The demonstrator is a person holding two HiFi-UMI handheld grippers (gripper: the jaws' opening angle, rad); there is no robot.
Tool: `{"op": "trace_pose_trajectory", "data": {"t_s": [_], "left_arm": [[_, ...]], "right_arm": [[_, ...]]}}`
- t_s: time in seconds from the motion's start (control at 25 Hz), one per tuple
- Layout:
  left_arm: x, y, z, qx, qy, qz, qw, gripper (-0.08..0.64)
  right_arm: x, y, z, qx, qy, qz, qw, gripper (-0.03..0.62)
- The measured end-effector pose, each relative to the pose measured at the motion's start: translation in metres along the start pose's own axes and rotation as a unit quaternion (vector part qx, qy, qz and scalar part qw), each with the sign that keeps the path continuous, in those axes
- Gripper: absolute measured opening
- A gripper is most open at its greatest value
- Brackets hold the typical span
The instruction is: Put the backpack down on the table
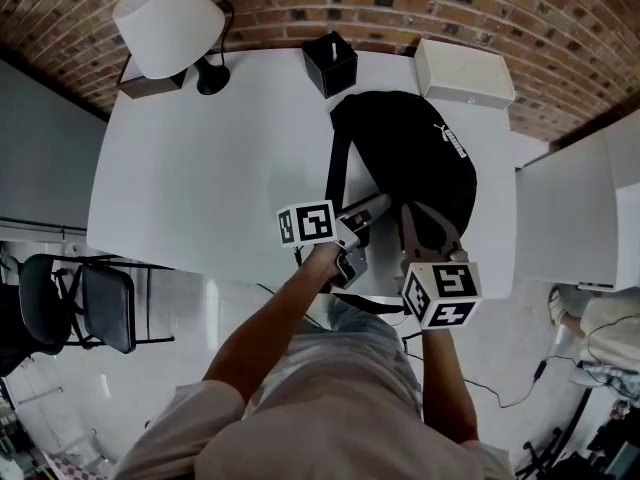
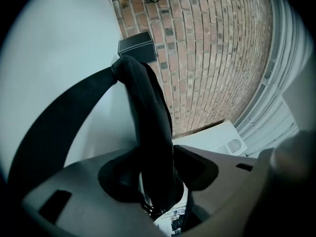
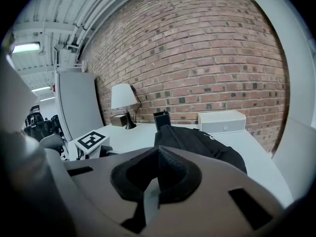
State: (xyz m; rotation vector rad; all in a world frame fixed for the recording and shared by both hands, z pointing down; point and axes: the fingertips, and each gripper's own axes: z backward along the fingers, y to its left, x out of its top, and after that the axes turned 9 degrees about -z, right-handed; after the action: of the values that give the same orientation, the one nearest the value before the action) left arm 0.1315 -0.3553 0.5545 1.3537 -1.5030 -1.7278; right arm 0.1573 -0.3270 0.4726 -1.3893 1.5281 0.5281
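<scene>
The black backpack (image 1: 410,158) lies on the white table (image 1: 200,168), right of the middle. My left gripper (image 1: 378,206) points at its near left side. In the left gripper view a black strap (image 2: 148,122) runs up between the jaws of the left gripper (image 2: 163,181); they stand wide and the pads do not press on it. My right gripper (image 1: 408,213) rests at the bag's near edge. In the right gripper view the right gripper (image 3: 157,169) has its jaws together, nothing shows between them, and the backpack (image 3: 197,142) lies just beyond.
At the table's far edge, against the brick wall, stand a white lamp (image 1: 165,18), a black box (image 1: 330,63) and a white box (image 1: 463,73). A black chair (image 1: 90,303) stands at the near left, and a white cabinet (image 1: 580,208) at the right.
</scene>
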Motion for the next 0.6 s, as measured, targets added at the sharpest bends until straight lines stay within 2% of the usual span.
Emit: {"op": "trace_pose_trajectory", "data": {"t_s": [0.16,0.4,0.6], "left_arm": [[0.008,-0.001,0.018,0.008,-0.006,-0.009,0.9999,0.181],[0.023,-0.012,0.047,0.021,-0.012,-0.042,0.9988,0.179],[0.033,-0.029,0.073,0.035,-0.014,-0.090,0.9952,0.179]], "right_arm": [[0.003,0.018,-0.002,0.008,-0.001,0.005,1.000,0.002],[0.009,0.045,-0.007,0.021,-0.003,0.013,1.000,0.002],[0.012,0.073,-0.008,0.035,-0.006,0.017,0.999,0.002]]}}
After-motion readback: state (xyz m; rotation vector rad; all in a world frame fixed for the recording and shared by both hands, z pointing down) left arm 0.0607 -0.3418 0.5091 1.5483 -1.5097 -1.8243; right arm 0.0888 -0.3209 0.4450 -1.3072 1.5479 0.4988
